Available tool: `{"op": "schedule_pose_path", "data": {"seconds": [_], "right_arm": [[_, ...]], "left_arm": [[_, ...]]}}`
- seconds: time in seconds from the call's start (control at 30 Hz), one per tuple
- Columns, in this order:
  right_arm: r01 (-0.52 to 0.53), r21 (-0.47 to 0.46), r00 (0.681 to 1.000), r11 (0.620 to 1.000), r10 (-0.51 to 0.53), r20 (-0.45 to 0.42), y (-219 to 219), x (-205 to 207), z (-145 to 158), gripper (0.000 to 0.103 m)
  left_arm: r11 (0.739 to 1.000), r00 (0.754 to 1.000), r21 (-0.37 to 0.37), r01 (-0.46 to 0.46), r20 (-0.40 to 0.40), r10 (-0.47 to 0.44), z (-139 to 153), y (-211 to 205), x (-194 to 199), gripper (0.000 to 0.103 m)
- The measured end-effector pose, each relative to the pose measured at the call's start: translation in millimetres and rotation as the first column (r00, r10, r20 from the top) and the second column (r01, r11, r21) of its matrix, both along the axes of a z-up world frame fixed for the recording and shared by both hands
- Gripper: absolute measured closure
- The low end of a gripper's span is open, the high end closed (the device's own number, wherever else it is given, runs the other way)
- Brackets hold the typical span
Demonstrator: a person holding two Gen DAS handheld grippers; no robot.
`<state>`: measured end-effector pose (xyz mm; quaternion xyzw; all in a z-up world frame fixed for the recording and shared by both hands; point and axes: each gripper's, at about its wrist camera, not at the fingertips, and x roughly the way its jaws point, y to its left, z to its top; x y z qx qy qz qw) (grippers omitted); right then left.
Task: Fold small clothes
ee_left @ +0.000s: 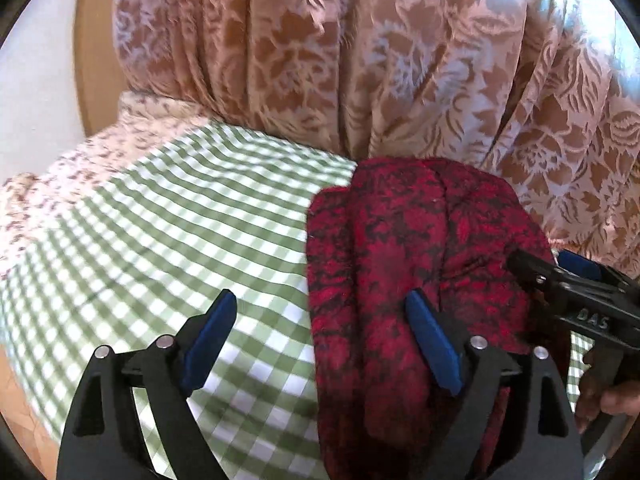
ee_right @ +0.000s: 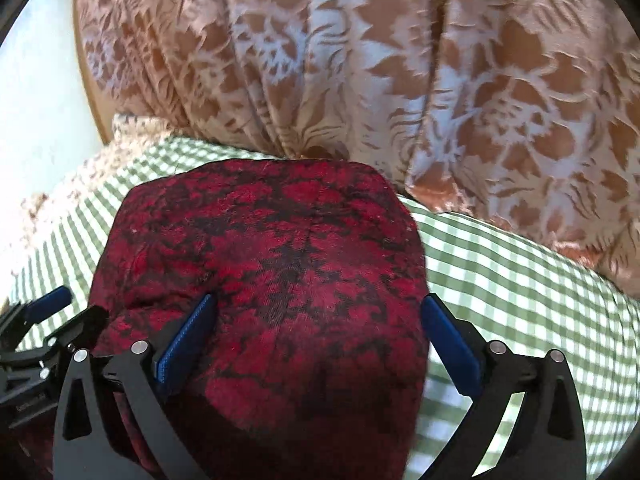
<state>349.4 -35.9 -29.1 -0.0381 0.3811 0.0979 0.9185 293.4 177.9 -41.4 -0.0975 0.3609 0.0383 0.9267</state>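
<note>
Red-and-black garment [ee_right: 272, 280] lies folded in a thick bundle on the green checked sheet [ee_left: 160, 240] beside the curtain; it looks soft, light and plush, best pinched at a folded edge. Left hand-held gripper [ee_left: 320, 340] and right hand-held gripper [ee_right: 320, 340] both gape wide, holding nothing

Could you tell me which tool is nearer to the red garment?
Right. The right tool hangs open directly over the red garment, its fingers straddling it. The left tool is open at its left edge, mostly over the checked cloth.
</note>
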Motion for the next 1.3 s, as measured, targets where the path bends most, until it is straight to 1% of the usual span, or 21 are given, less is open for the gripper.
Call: {"op": "schedule_pose_path", "data": {"seconds": [0.07,0.17,0.23,0.33,0.43,0.5,0.67,0.8,0.97,1.13,1.3], "right_arm": [[0.002,0.011,1.0,1.0,-0.002,0.03,-2.5,-18.8,11.1,0.003],[0.003,0.003,0.998,1.0,-0.003,0.068,-4.2,-48.8,22.2,0.003],[0.003,0.005,0.995,1.0,-0.003,0.096,-6.7,-71.3,28.8,0.003],[0.015,0.004,0.992,1.0,-0.015,0.121,-11.0,-105.9,35.0,0.003],[0.022,0.002,0.99,1.0,-0.022,0.143,-14.0,-133.2,35.4,0.003],[0.036,-0.012,0.987,0.999,-0.034,0.154,-16.2,-150.6,32.9,0.003],[0.083,0.015,0.986,0.996,-0.084,0.146,-27.8,-183.8,22.1,0.003],[0.092,0.005,0.985,0.996,-0.092,0.149,-31.5,-199.0,19.1,0.003],[0.101,-0.005,0.981,0.995,-0.099,0.168,-33.6,-213.8,20.6,0.003],[0.115,0.016,0.979,0.993,-0.116,0.169,-41.4,-224.5,19.7,0.003],[0.117,0.027,0.978,0.993,-0.12,0.172,-46.6,-231.5,19.4,0.003]], "left_arm": [[1.0,1.0,0.003,-0.018,0.022,0.018,9.5,-1.2,-12.9,0.013],[0.998,0.997,0.037,-0.043,0.06,0.041,20.9,-7.6,-34.1,0.008],[0.998,0.996,0.058,-0.04,0.079,0.036,27.6,-13.1,-50.7,0.005],[0.995,0.994,0.087,-0.057,0.099,0.049,33.8,-18.1,-73.6,0.003],[0.993,0.992,0.104,-0.062,0.119,0.049,37.9,-22.6,-95.7,0.003],[0.993,0.991,0.102,-0.061,0.123,0.049,40.8,-26.0,-106.3,0.003],[0.993,0.991,0.1,-0.065,0.12,0.053,38.3,-36.4,-133.0,0.002],[0.993,0.994,0.108,-0.049,0.102,0.038,32.9,-47.7,-147.2,0.002],[0.991,0.994,0.128,-0.044,0.103,0.031,32.5,-58.8,-162.3,0.002],[0.993,0.994,0.111,-0.05,0.106,0.038,31.9,-61.0,-174.5,0.002],[0.991,0.993,0.121,-0.061,0.105,0.048,31.0,-62.0,-182.2,0.002]]}}
